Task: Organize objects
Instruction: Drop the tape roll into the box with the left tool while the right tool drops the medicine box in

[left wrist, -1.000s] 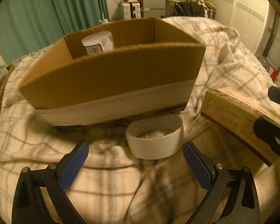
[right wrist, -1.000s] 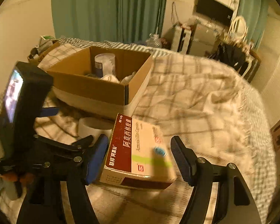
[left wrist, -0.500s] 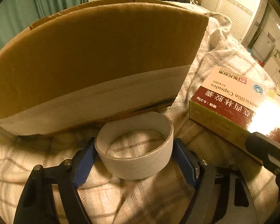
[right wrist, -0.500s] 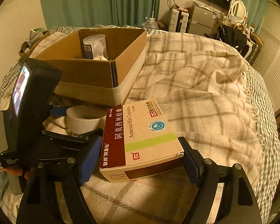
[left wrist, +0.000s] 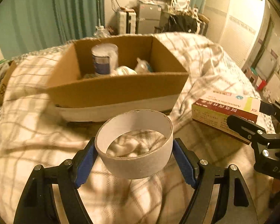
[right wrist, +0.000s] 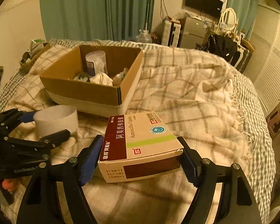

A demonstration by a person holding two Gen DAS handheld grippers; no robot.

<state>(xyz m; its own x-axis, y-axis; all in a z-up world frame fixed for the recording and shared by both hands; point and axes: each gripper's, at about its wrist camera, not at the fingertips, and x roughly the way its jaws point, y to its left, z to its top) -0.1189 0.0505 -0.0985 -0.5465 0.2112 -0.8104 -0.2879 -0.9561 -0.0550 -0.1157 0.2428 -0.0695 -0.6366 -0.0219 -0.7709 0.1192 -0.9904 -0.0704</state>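
On the plaid blanket (right wrist: 186, 97), at the far left, the left gripper (left wrist: 134, 155) clasps a white cardboard ring (left wrist: 134, 145) between its blue pads (left wrist: 85, 160), holding it raised just in front of the cardboard box (left wrist: 119, 91). That open box, banded with pale tape along its base, holds a white canister with a blue label (left wrist: 104, 59) whose writing is too blurred to read, plus some crumpled white items (right wrist: 102, 78). To the right, the right gripper (right wrist: 140, 160) is clamped on a medicine carton (right wrist: 141, 141), one pad pressing each side; the carton seems lifted slightly off the blanket, though the angle makes this hard to confirm. Its lid reads "Amoxicillin Capsules" beside large Chinese characters on a maroon band, with a green stripe, a round blue-green logo and a small red "OTC" mark. Behind the bed stand teal curtains (right wrist: 95, 9), and farther right a wall-mounted television (right wrist: 203, 1).
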